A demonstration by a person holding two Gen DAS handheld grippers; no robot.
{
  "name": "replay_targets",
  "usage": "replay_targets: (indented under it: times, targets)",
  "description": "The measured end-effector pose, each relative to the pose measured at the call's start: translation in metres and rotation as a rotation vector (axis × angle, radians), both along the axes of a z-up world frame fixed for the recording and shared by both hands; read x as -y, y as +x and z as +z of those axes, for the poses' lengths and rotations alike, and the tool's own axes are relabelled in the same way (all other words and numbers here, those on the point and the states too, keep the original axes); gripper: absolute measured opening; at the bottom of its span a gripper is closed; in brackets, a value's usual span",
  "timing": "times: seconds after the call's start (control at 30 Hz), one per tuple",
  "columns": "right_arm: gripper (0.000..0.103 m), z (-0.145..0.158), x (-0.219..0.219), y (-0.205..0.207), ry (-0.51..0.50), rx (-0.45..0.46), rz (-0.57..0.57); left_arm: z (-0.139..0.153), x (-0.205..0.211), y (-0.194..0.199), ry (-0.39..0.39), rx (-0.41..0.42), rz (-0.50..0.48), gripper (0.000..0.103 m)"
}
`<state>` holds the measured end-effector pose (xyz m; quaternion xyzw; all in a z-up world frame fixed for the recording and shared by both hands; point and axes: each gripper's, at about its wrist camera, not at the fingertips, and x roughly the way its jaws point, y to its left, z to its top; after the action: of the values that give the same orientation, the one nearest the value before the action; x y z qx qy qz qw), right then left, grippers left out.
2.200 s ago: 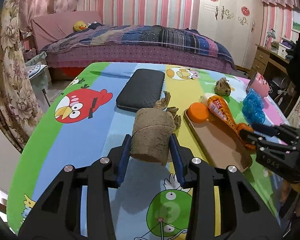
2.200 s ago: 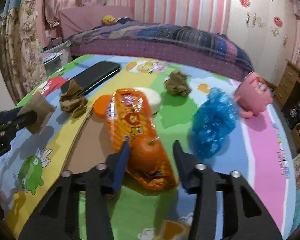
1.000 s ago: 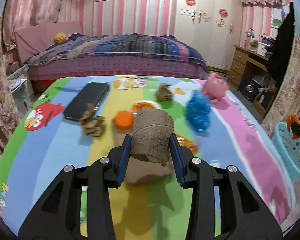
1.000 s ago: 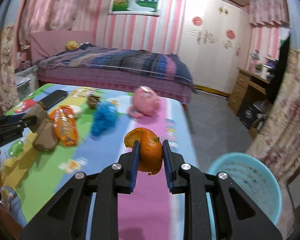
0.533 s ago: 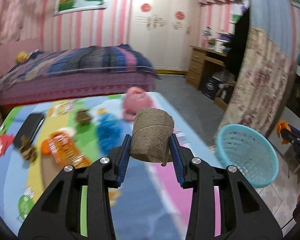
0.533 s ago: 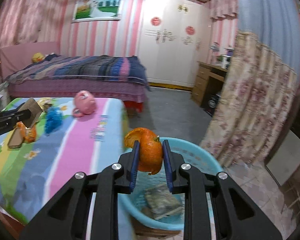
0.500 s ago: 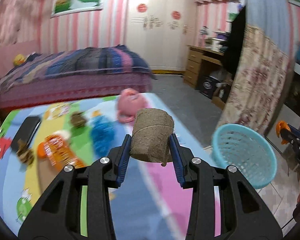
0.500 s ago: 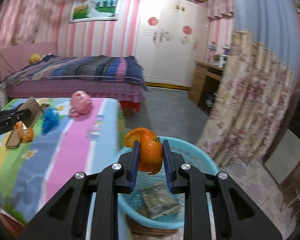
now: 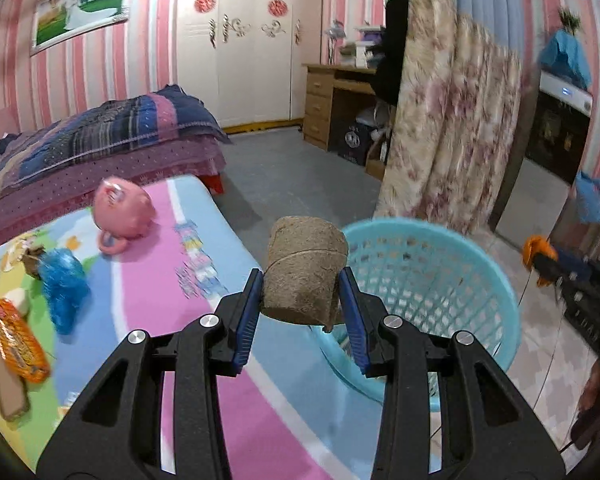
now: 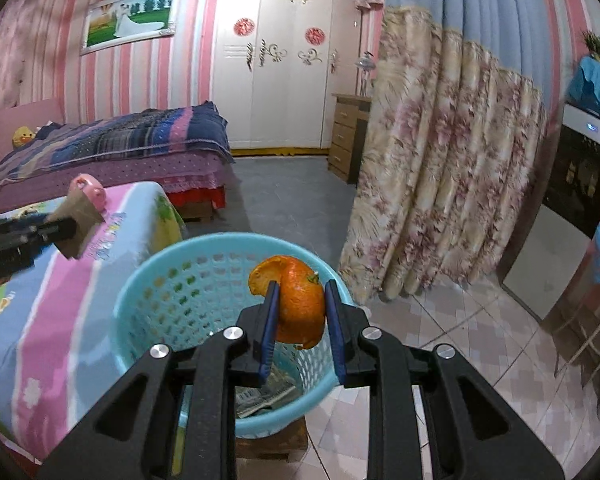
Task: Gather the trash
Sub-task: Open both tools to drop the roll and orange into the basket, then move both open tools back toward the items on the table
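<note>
My left gripper [image 9: 302,304] is shut on a brown cardboard roll [image 9: 302,276], held in the air at the table's right edge, just left of a light blue basket [image 9: 476,276]. In the right wrist view my right gripper [image 10: 299,320] is shut on an orange peel [image 10: 296,302], held above the basket [image 10: 156,300]. Crumpled paper [image 10: 266,394] lies in the basket's bottom. The left gripper with the roll [image 10: 78,220] shows at the left there. The right gripper with the peel [image 9: 538,254] shows at the far right of the left wrist view.
On the colourful tablecloth [image 9: 148,300] lie a pink pig toy [image 9: 122,208], a blue crumpled bag [image 9: 62,280], an orange snack wrapper [image 9: 14,344] and a brown board [image 9: 6,390]. A floral curtain [image 10: 432,192] hangs right of the basket. A bed [image 10: 112,148] stands behind.
Both grippers have swung right from over the table toward the basket. The basket now sits closer, and the right gripper with the peel hangs more squarely over it.
</note>
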<state>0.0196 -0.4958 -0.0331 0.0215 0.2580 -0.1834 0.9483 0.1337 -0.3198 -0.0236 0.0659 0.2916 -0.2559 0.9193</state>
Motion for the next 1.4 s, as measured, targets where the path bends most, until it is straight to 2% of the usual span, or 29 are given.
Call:
replay_targets:
  times: [0.1, 0.33, 0.4, 0.47, 0.53, 0.77, 1.03, 1.1, 1.2, 1.3, 1.37, 1.4]
  targets:
    - [0.024, -0.011, 0.007, 0.001, 0.020, -0.007, -0.010, -0.017, 0.008, 0.005, 0.000, -0.053, -0.019, 0.038]
    - [0.024, -0.025, 0.009, 0.009, 0.025, -0.031, -0.018, -0.032, 0.035, 0.015, 0.034, -0.052, -0.040, 0.040]
    - [0.024, -0.027, 0.010, 0.012, 0.020, -0.036, -0.019, -0.034, 0.038, 0.017, 0.024, -0.064, -0.047, 0.047]
    - [0.024, -0.029, 0.010, 0.014, 0.016, -0.040, -0.022, -0.035, 0.039, 0.016, 0.030, -0.054, -0.048, 0.067]
    - [0.024, -0.030, 0.010, 0.015, 0.020, -0.040, -0.024, -0.034, 0.038, 0.015, 0.044, -0.022, -0.034, 0.074]
    - [0.024, -0.035, 0.005, 0.024, 0.021, -0.050, -0.019, -0.028, 0.009, 0.031, 0.045, -0.006, 0.064, 0.090]
    - [0.025, -0.042, 0.006, 0.043, 0.052, -0.053, -0.027, -0.023, -0.022, 0.039, 0.037, -0.024, 0.135, 0.093]
    - [0.032, -0.043, 0.004, 0.048, 0.033, -0.051, -0.042, -0.021, -0.028, 0.038, 0.032, -0.026, 0.144, 0.093]
    - [0.066, -0.040, -0.002, 0.051, 0.030, -0.031, -0.049, -0.018, -0.039, 0.035, 0.021, -0.033, 0.151, 0.094]
    - [0.078, -0.037, -0.010, 0.051, 0.011, -0.026, -0.050, -0.014, -0.049, 0.034, 0.022, -0.024, 0.170, 0.094]
    - [0.091, -0.033, -0.019, 0.050, -0.006, -0.015, -0.050, -0.011, -0.057, 0.034, 0.013, -0.026, 0.182, 0.095]
    - [0.092, -0.032, -0.023, 0.050, -0.009, -0.011, -0.047, -0.009, -0.064, 0.035, 0.002, -0.033, 0.191, 0.095]
